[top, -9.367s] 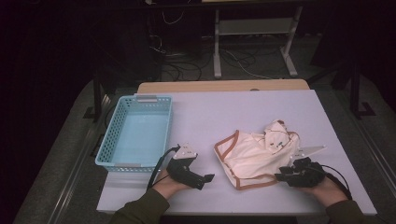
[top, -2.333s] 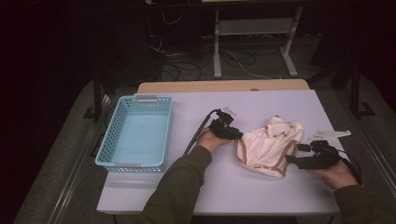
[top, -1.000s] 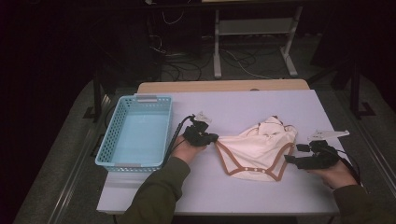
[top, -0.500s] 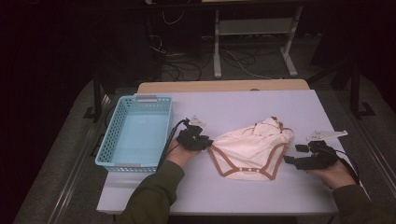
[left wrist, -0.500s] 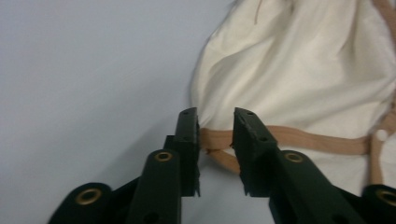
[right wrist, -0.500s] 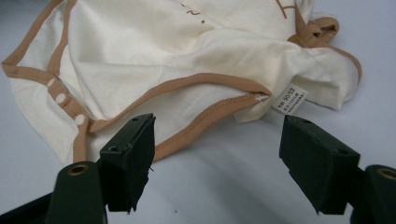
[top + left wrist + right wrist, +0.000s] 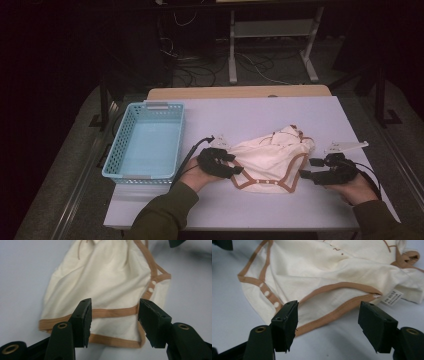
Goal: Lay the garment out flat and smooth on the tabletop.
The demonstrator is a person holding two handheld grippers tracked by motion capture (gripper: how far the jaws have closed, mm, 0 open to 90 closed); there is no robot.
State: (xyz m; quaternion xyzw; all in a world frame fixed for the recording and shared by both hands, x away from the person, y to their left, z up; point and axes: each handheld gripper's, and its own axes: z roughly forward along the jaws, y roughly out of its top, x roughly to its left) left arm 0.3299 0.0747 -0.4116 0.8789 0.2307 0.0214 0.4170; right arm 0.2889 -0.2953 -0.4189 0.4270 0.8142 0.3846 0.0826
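Note:
A cream garment with tan trim [image 7: 272, 160] lies spread on the white table [image 7: 250, 112] between my two grippers. My left gripper [image 7: 236, 169] is at its left hem, held by a hand in an olive sleeve. In the left gripper view its jaws [image 7: 115, 305] have just been opening, and the tan hem [image 7: 112, 313] lies between them with the pads off it. My right gripper [image 7: 306, 170] is at the garment's right edge. Its jaws [image 7: 329, 304] have just been closing a little, but the trimmed edge [image 7: 342, 307] lies loose between wide pads.
An empty light-blue basket [image 7: 147, 142] stands at the table's left, close to my left forearm. A white label [image 7: 392, 298] sticks out of the garment. Beyond the far edge are a dark floor with cables and a metal stand [image 7: 270, 35].
My left gripper has come a little nearer the front edge and its jaws have opened off the garment's left hem. The garment lies flatter than a second ago. My right hand has stayed put.

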